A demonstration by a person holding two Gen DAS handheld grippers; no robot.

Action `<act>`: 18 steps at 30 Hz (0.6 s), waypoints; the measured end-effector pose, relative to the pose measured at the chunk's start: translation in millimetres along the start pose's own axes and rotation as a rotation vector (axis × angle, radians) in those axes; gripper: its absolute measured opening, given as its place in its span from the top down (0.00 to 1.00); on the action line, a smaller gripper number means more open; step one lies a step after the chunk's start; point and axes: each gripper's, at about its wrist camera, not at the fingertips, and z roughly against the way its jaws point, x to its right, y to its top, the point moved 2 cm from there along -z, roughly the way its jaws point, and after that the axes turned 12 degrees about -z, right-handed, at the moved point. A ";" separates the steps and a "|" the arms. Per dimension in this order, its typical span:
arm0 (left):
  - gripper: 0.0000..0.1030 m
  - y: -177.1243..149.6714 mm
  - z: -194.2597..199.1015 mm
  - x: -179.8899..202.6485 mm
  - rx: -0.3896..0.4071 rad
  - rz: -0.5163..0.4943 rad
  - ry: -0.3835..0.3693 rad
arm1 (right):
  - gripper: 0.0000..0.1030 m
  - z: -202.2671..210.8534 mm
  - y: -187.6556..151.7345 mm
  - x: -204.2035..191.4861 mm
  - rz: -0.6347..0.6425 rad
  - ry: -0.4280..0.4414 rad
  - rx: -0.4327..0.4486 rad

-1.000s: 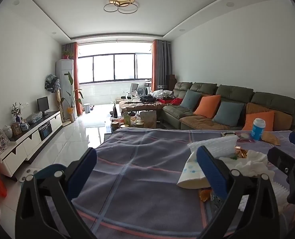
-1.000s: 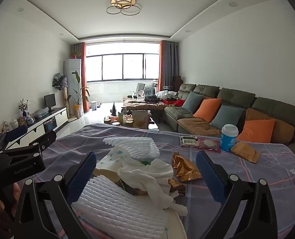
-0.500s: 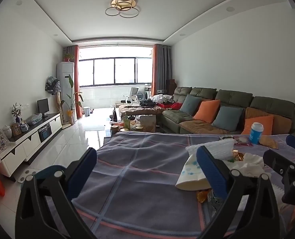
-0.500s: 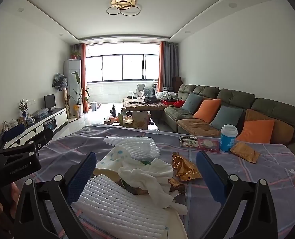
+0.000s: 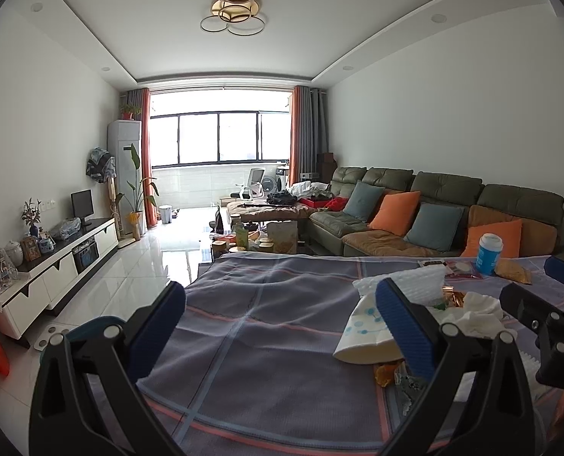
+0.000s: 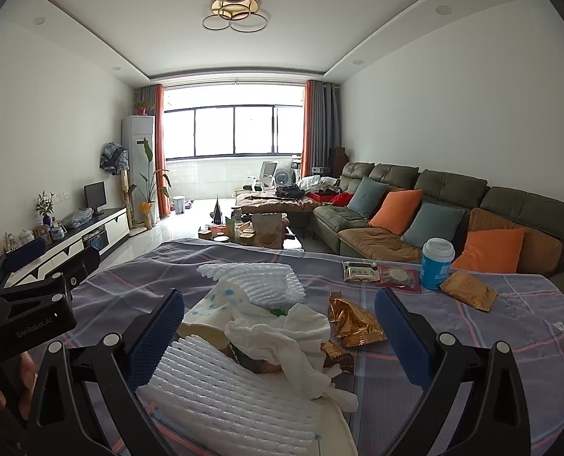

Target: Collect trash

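Right tongs (image 6: 280, 317) stood wide open, empty, raised over the trash pile (image 6: 266, 326) on the counter (image 6: 453, 372); the pile lay between and just below their blue pads. Left tongs (image 5: 280, 313) were also wide open, empty, over bare checked cloth, pile to their right. Pile: ribbed white foam sheets (image 6: 251, 277), crumpled soft tissue (image 6: 282, 336), creased gold foil wrapper (image 6: 352, 321). Blue lidded cup (image 6: 436, 263) stood upright, well apart.

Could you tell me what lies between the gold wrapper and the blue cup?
In the right wrist view, bare cloth separates the gold wrapper from the blue cup.
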 end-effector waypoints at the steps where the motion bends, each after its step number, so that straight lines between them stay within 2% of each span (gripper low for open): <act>1: 0.03 0.3 0.6 0.3 0.002 -0.001 0.001 | 0.03 0.3 -0.1 -0.1 0.000 -0.001 0.002; 18: 0.03 1.1 1.6 2.2 0.008 -0.006 0.001 | 0.03 0.1 0.1 -2.4 -0.002 0.000 0.002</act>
